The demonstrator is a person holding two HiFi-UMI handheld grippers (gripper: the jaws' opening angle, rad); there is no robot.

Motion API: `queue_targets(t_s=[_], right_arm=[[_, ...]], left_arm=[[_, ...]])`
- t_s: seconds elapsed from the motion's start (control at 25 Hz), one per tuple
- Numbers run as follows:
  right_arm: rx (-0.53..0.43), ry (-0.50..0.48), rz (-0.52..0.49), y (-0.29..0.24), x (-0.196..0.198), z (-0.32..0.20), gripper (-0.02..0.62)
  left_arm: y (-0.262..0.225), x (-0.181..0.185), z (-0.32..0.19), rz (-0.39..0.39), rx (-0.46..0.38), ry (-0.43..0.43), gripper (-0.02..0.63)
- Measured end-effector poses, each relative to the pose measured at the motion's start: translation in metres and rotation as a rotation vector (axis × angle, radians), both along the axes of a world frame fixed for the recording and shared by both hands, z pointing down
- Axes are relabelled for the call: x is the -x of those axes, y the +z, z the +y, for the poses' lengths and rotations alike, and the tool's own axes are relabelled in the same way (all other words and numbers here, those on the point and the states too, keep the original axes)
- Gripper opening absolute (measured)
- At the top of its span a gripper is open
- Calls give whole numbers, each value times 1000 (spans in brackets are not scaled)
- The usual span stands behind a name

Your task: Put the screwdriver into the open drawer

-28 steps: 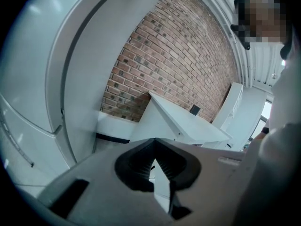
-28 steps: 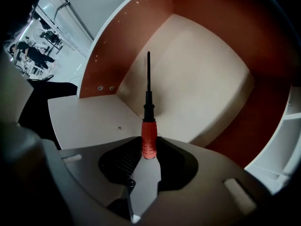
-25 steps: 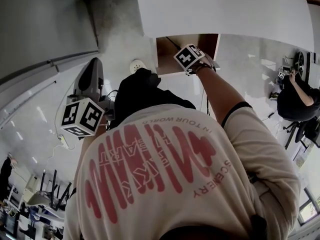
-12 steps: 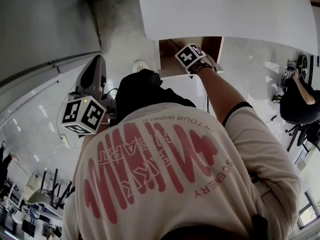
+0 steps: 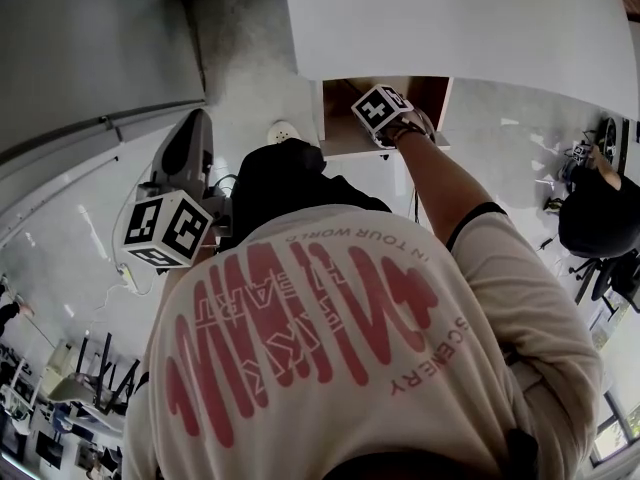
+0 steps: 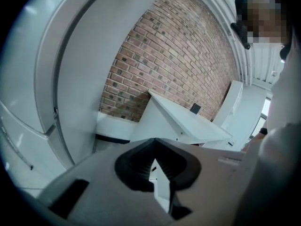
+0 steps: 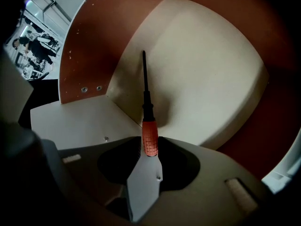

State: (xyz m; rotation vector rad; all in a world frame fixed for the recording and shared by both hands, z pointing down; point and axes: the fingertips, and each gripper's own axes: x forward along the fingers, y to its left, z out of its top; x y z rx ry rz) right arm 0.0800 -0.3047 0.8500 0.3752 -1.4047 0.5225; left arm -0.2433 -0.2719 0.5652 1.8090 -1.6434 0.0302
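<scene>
- Clenched on the orange handle of the screwdriver [image 7: 147,108], the right gripper [image 7: 149,149] holds it with the dark shaft pointing into the open drawer [image 7: 207,65]; I cannot tell whether the tip touches the bottom
- Jaws of the left gripper [image 6: 153,163] are pressed together on nothing; it hangs off to my left, facing a brick wall [image 6: 178,55]
- I judge the risk to be in the release; only the handle's end is pinched, so letting go from a height could make the tool bounce or roll; pushing deeper could jab the tip into the board
- Drawer bottom is pale, smooth and bare, with reddish-brown walls; it sits under a white tabletop [image 5: 450,18]
- Around it I see a grey floor [image 5: 240,58]; another person [image 5: 590,218] sits at the right edge
</scene>
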Motion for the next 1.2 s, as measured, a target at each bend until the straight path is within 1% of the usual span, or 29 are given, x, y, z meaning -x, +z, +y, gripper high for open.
queue_targets(t_s=[0.12, 0.2, 0.32, 0.48, 0.76, 0.84, 1.0, 1.08, 1.2], right_arm=[[-3, 10, -8, 3, 4, 1, 143], [1, 32, -15, 5, 6, 1, 135], [9, 70, -18, 5, 5, 0, 141], [13, 89, -8, 8, 1, 7, 150], [-12, 151, -29, -18, 7, 13, 160], [-25, 209, -56, -29, 11, 18, 160], [-73, 385, -144, -56, 15, 22, 140], [-79, 434, -180, -71, 15, 27, 140], [-77, 476, -235, -96, 16, 44, 136]], left_arm=[[3, 4, 6, 3, 11, -5, 3], [6, 6, 9, 5, 16, -7, 3], [8, 8, 13, 4, 16, -15, 3], [9, 8, 20, 6, 7, -29, 3], [-18, 7, 33, 15, 2, -45, 3], [-24, 5, 41, 21, 1, -46, 3], [-39, -7, 57, 34, -15, -40, 3], [-48, -18, 63, 40, -29, -26, 3], [-63, -32, 75, 49, -47, -5, 3]])
